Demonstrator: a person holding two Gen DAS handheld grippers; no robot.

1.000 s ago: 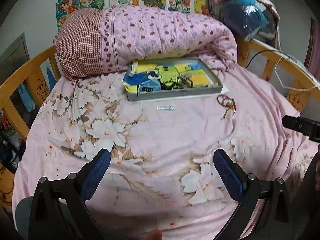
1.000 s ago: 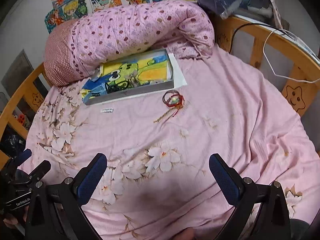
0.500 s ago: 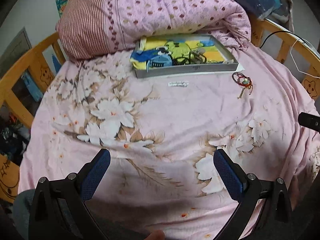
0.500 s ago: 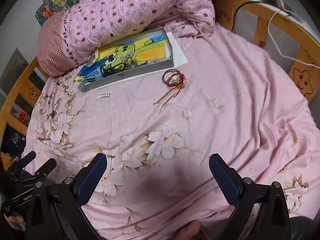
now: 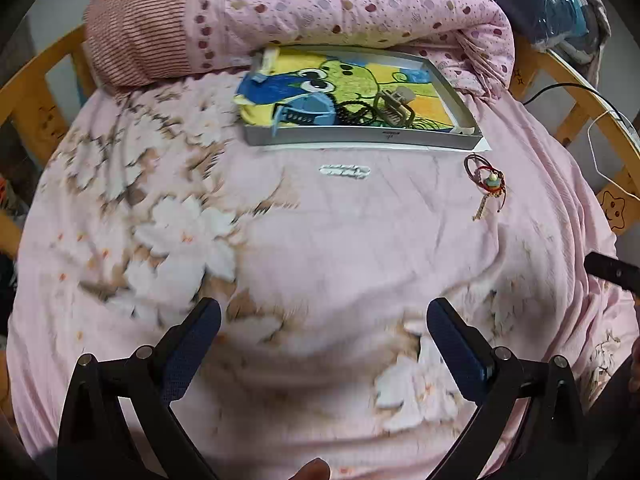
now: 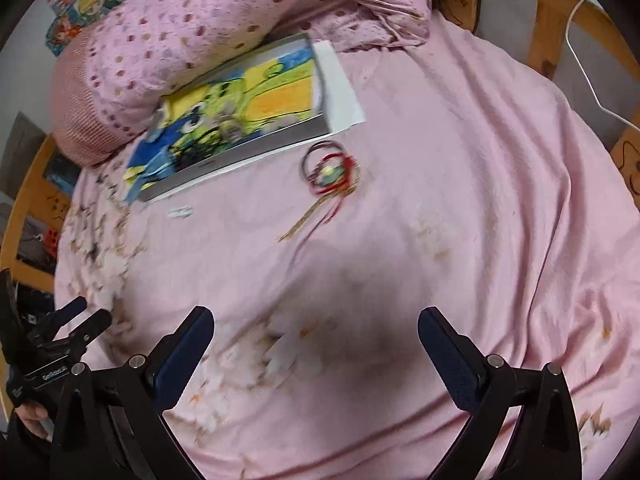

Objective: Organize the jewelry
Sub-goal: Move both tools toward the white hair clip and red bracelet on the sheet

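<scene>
Now, at the far left, the left gripper (image 5: pixel 324 316) hangs at 6 o'clock over the pink floral bedspread (image 5: pixel 340 248), its blue-padded fingers spread wide with nothing between them. Up at 12 o'clock a shallow grey tray (image 5: pixel 360 136) lined with a cartoon picture lies against the rolled quilt (image 5: pixel 340 4); dark hair ties and a clip (image 5: pixel 394 110) rest inside it. Just below the tray lies a small white clip (image 5: pixel 345 171). Towards 1 o'clock, a red cord bracelet (image 5: pixel 486 178) with a gold chain sits on the bedspread just beside the tray's right corner. Rightmost, the right gripper (image 6: pixel 314 320) is likewise held wide and empty, the bracelet at its 12 o'clock.
</scene>
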